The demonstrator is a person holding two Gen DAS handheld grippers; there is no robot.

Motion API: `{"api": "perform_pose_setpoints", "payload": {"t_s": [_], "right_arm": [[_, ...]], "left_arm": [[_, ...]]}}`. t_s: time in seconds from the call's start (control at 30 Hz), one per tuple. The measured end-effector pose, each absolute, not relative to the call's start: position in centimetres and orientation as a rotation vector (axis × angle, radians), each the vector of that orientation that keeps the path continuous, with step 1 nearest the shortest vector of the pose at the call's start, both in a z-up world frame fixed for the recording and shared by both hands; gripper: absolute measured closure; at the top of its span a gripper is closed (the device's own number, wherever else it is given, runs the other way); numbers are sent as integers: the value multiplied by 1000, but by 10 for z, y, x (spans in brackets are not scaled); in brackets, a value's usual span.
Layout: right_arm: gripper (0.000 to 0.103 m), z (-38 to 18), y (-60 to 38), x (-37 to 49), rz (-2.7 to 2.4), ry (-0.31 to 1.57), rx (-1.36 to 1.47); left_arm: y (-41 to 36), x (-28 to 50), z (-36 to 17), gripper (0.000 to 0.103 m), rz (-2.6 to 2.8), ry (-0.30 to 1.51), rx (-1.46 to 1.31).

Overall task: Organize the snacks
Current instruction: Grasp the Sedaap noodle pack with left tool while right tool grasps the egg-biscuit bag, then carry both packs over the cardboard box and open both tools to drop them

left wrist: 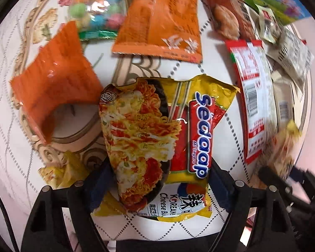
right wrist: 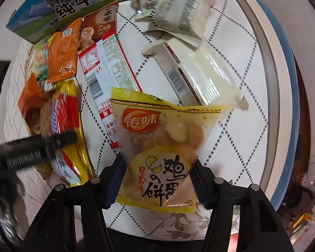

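My left gripper is shut on a yellow Sedaap noodle packet and holds it above the white table. It also shows at the left of the right wrist view, with the left gripper's black finger across it. My right gripper is shut on a yellow egg-biscuit bag and holds it over the table. Two orange packets and a bag of coloured candy balls lie beyond the left gripper.
A red-and-white packet lies right of the noodles. A brown snack packet, a milk carton, a clear-wrapped pack and grey-white wrappers lie further back. The table's round rim curves at right.
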State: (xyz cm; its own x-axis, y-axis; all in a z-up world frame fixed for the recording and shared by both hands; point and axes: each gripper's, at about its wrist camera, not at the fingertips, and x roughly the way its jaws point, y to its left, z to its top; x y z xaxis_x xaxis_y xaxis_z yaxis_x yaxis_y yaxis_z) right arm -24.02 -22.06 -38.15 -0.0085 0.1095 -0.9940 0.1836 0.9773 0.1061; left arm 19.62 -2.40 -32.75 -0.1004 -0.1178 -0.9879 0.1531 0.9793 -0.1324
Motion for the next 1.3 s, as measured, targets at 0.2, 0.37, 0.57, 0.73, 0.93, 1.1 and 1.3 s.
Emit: {"api": "perform_pose_setpoints", "payload": {"t_s": [0.2,0.37,0.57,0.73,0.93,1.1,1.3], "right_arm": [[24,-375,-226,-236,-52,1617,326],[24,-382,-234,-248,-85,1594,382],[47,-384,-238,-247,-74,1564,356],[53,-370,-248,-262,-32,1541,371],[53,-318,-263,-251,49,1476,394],[53,-254,-283,-215,125,1380,413],[53,-202,-287,-121,164,1260,383]], "left_arm": [[-15,195,-358,15,-255,1665,11],[-25,199,-361,17,-235,1639,14],[-50,168,-322,19,-211,1619,30],[-60,152,-297,19,-214,1593,39],[-63,102,-268,19,-231,1518,-13],[-63,73,-228,19,-269,1435,-68],[-57,80,-187,19,-269,1311,-80]]}}
